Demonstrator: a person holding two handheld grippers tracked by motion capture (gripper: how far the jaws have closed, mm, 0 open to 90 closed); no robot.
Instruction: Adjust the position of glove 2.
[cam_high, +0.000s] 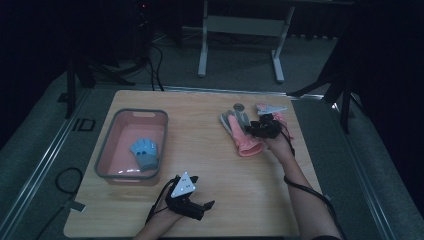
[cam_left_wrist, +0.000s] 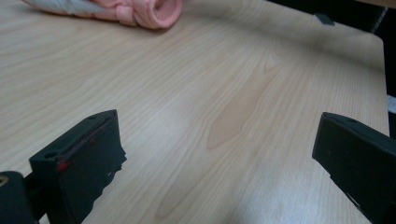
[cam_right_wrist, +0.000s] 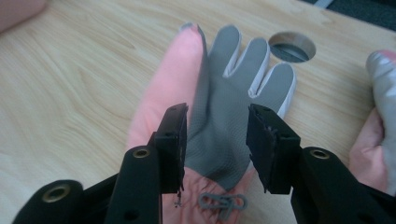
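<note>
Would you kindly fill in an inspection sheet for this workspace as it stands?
Surface: wooden table, round hole near its far edge.
Job's things: pink and grey glove lying flat, a second glove beside it; blue glove in the pink bin.
Clutter: nothing seen.
Grippers: right gripper part open with its fingers either side of the grey palm, grip not certain; left gripper open over bare wood.
Cables: one trails from each gripper; a loop on the floor at left.
Surroundings: dark room, white table legs beyond.
</note>
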